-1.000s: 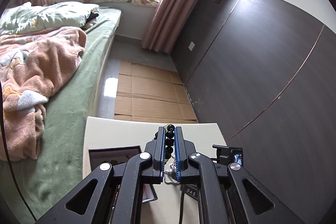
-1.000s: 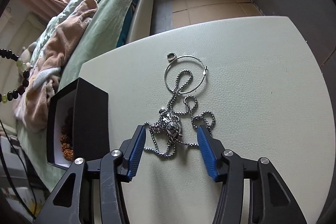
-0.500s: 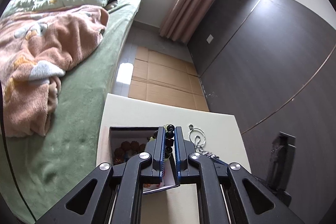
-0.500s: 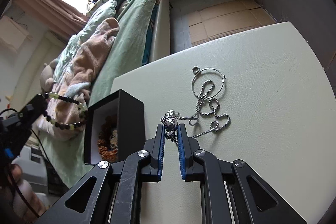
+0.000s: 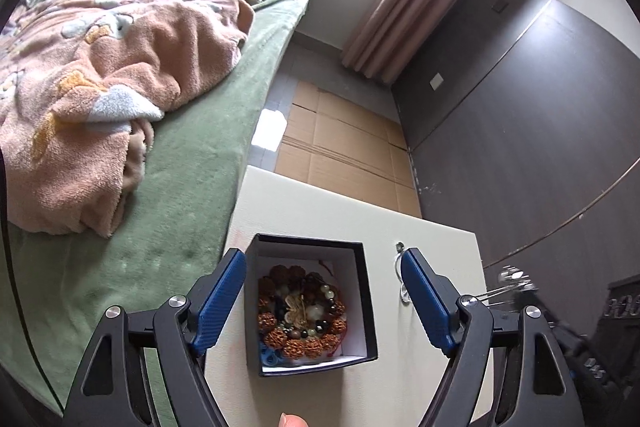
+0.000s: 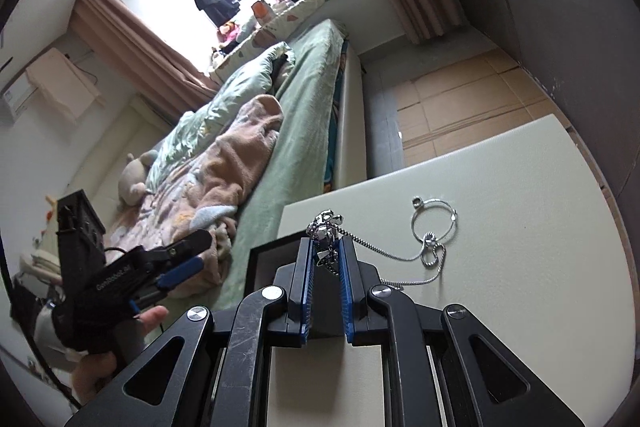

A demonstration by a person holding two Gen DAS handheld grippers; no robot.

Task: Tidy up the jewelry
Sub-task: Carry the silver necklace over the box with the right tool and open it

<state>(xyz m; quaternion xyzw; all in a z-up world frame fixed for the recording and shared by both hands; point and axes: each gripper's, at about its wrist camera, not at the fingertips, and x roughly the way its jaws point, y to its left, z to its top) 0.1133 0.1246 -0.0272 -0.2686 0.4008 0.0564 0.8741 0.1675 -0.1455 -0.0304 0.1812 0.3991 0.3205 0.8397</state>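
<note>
Left tool released beads into box | right tool grasping necklace

A box sits on the table, with beaded bracelets inside it. To its right a chain and a ring hoop lie on the tabletop. The bed stands left of the table, with cardboard on the floor beyond.
</note>
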